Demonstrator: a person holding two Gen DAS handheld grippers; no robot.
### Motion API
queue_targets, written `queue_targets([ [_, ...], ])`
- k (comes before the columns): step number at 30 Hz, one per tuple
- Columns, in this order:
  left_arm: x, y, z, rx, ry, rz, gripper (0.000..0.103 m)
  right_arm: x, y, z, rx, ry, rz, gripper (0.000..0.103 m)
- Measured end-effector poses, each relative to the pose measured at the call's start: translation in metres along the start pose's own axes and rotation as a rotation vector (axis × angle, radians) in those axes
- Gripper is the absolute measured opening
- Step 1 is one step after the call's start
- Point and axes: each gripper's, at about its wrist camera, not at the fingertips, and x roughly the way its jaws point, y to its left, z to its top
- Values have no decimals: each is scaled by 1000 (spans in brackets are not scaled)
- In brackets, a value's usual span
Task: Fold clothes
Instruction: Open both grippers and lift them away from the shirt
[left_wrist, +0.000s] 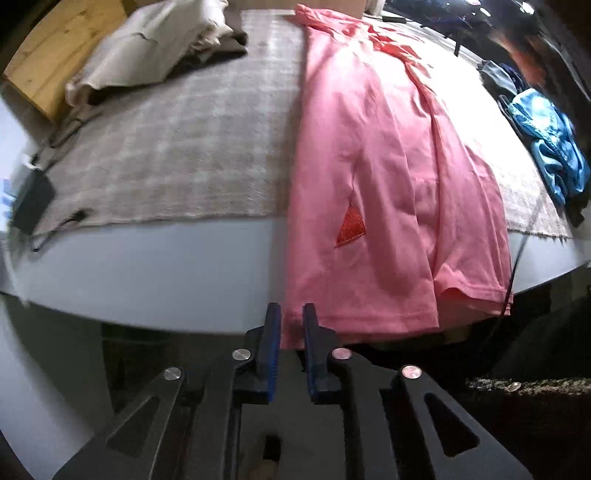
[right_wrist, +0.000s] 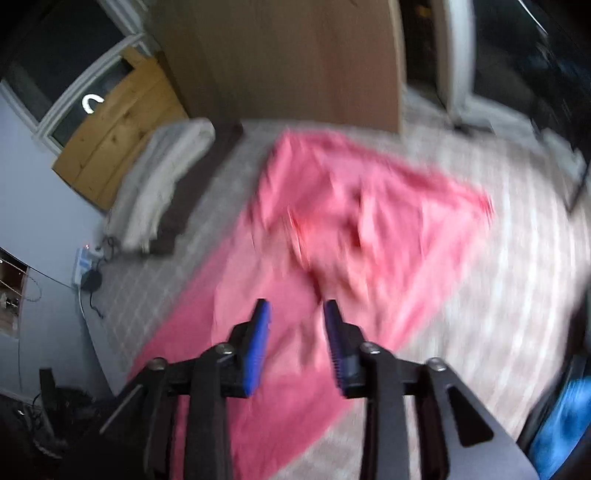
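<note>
We see a pink shirt (left_wrist: 388, 184) of soft, thin knit spread lengthwise over a coarse grey-beige checked blanket (left_wrist: 177, 147) that covers a smooth white desk (left_wrist: 155, 266). Its hemmed lower edge droops over the desk's near rim, and a small red triangular patch (left_wrist: 350, 229) shows partway up the cloth. Long shallow creases run along the garment.

Our left tongs (left_wrist: 291, 314) sit at that hanging hem: the two blue ribbed pads stand narrowly apart with a strip of the pink fabric between them, though we cannot tell whether they truly pinch it.

Our right tongs (right_wrist: 297, 314) hover above the shirt with their blue pads spread wide, holding nothing. This view is blurred, so the fabric reads only as a rumpled pink sheet with a bunched ridge near its middle.

At the far left of the blanket lies a folded cream cloth (left_wrist: 147, 48) on a dark brown one (left_wrist: 225, 48), beside a knotty pine board (left_wrist: 59, 48). A shiny, crumpled blue garment (left_wrist: 546, 147) lies at the right edge. A flat black device (left_wrist: 33, 203) with a cord rests at the left.
</note>
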Motion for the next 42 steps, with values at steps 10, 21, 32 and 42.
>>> queue_targets([
  [10,7,-48,104,95,-150,-87,50,143,-43,109,-24,107,-125,47],
  [21,73,-47,236,143,-185,-174,51,165,-41,96,-41,214,-65,2],
  [32,98,-60,239,251,-169,-172,65,125,-37,112,-34,119,-187,37],
  [42,99,-63,234,297,-194,-182,73,199,-20,184,-3,156,-55,38],
])
